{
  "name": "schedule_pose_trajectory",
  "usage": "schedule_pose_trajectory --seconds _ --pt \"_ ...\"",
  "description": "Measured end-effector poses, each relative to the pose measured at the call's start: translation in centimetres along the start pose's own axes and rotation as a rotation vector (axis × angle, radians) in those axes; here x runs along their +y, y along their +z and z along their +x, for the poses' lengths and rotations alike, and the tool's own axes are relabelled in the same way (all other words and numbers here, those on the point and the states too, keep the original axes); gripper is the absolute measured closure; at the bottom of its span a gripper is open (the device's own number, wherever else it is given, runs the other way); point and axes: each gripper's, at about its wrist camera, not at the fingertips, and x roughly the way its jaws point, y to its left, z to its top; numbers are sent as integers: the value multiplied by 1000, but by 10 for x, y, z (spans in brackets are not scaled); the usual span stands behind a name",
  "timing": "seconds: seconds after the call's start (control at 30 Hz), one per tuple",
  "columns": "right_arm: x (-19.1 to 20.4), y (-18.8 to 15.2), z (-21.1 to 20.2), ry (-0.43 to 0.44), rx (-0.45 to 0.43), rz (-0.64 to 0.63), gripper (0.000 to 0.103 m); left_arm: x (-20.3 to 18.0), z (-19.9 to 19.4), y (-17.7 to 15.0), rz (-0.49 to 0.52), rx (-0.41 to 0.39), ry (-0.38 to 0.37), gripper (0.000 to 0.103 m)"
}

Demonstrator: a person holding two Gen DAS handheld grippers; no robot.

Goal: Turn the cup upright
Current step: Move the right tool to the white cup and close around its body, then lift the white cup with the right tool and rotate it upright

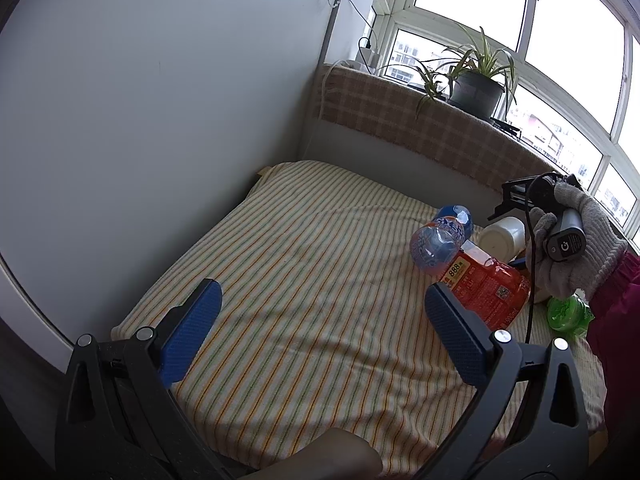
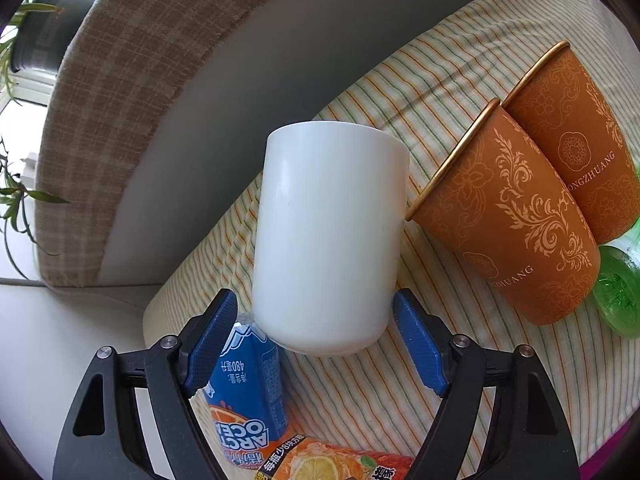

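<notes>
The right gripper (image 2: 314, 340) has its blue-padded fingers (image 2: 212, 340) spread wide on either side of the base of the plain white plastic cup (image 2: 328, 236), not visibly touching it. The cup lies on the yellow striped cloth (image 2: 420, 380), beside two orange patterned paper cups (image 2: 516, 220) and a blue-labelled drink bottle (image 2: 248, 392). The left gripper (image 1: 324, 332) hangs released above bare cloth, holding nothing, well apart from the red-labelled plastic bottle (image 1: 488, 288)

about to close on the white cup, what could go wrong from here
The right gripper is open around only the base end of the white cup, so it may slip or pivot when turned. The nearer orange paper cup sits close beside it, and the blue bottle lies under the left finger; either could get knocked.
</notes>
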Motion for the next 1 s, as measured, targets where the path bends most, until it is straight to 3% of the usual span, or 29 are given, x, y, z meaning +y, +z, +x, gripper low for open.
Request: schedule_pose_trajectory --seconds 0.33,0.4,0.5,1.0 --pt "1 18 30 0 27 32 23 0 7 0 1 14 8 0" --pt "-5 18 30 15 39 23 30 -1 7 0 2 15 11 0" --pt "-3 22 34 31 56 1 30 -1 7 0 3 15 13 0" --pt "3 6 3 151 109 -173 31 -24 -12 -2 43 -15 18 0"
